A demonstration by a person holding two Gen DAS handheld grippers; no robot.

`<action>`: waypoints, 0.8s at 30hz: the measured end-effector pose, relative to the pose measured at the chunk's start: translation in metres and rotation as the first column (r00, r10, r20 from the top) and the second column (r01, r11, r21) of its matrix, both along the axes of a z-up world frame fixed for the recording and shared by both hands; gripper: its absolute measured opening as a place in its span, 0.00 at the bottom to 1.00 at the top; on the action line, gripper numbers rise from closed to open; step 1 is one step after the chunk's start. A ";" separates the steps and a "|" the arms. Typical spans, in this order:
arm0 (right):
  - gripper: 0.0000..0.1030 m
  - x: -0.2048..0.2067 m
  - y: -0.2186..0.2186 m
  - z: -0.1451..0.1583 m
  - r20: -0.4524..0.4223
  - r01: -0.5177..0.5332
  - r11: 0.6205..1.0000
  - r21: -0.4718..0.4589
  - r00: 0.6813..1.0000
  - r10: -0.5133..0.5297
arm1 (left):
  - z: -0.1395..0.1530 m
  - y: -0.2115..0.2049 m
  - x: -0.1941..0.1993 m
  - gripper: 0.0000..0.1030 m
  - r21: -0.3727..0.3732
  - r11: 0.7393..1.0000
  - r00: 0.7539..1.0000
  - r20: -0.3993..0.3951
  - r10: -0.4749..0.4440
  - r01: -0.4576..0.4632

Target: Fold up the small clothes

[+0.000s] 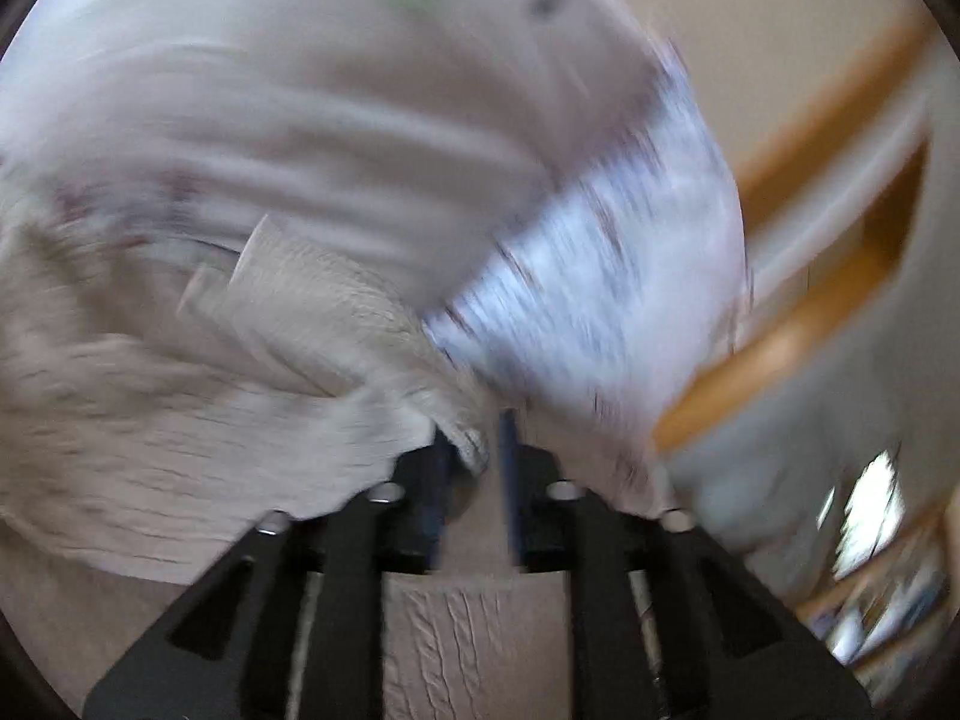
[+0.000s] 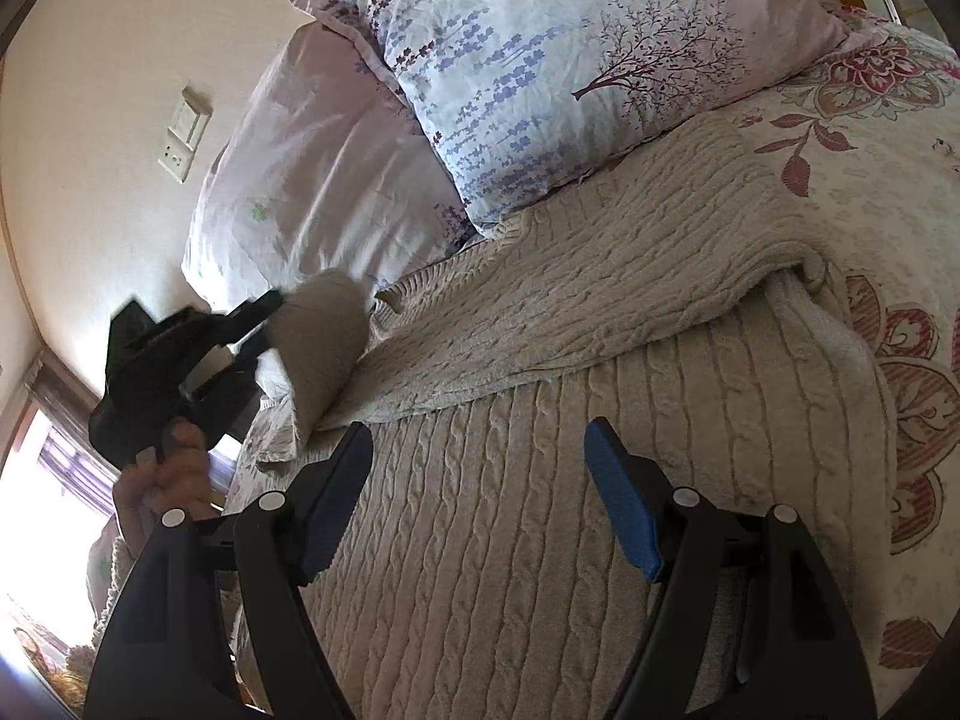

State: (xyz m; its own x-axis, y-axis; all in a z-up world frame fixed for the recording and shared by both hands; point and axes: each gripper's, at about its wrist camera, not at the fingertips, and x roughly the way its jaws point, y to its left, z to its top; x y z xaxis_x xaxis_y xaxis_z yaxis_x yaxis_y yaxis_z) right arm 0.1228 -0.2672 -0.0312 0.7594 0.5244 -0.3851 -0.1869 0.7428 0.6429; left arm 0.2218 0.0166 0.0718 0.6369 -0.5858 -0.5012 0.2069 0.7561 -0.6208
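Note:
A beige cable-knit sweater [image 2: 510,540] lies flat on the bed, with one sleeve [image 2: 570,300] folded across its body. My right gripper [image 2: 480,450] hovers open just above the sweater's body with nothing between its blue pads. At the left, a hand [image 2: 174,468] holds my left gripper [image 2: 270,324] at the lifted sleeve end [image 2: 318,336], which is blurred. In the left wrist view the cuff [image 1: 468,438] sits between the jaws of the left gripper [image 1: 474,450], against the left pad. A gap shows between the cuff and the right pad.
Two pillows, one floral [image 2: 540,60] and one pale lilac [image 2: 312,168], lie beyond the sweater. A flowered bedspread [image 2: 870,180] covers the bed to the right. A wall switch [image 2: 186,132] and a bright window [image 2: 36,510] are at left. Wooden trim [image 1: 810,312] shows at right.

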 end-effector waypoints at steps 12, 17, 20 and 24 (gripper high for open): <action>0.71 0.006 -0.019 0.036 -0.083 -0.001 0.999 -0.042 0.997 -0.002 | 0.010 -0.012 -0.065 0.84 0.451 0.888 0.976 0.142 -0.163 0.082; 0.60 0.044 -0.010 0.046 -0.201 -0.065 0.998 -0.010 0.978 0.061 | 0.003 0.079 -0.079 0.84 0.596 0.786 0.986 0.137 0.098 -0.161; 0.55 0.070 0.004 0.038 -0.253 -0.072 0.995 -0.061 0.966 0.055 | -0.014 0.118 -0.084 0.82 0.649 0.733 0.976 0.082 0.202 -0.207; 0.43 0.096 0.018 0.015 -0.312 -0.063 0.995 -0.079 0.949 0.036 | -0.034 0.146 -0.089 0.82 0.648 0.731 0.966 0.025 0.259 -0.213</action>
State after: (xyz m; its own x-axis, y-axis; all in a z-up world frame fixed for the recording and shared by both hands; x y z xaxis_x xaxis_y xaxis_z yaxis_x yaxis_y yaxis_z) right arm 0.2192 -0.2492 -0.0158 0.5693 0.5125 -0.6428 -0.0267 0.7930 0.6086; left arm 0.1325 0.1624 0.0382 0.6649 0.0529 -0.7450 -0.0539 0.9983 0.0229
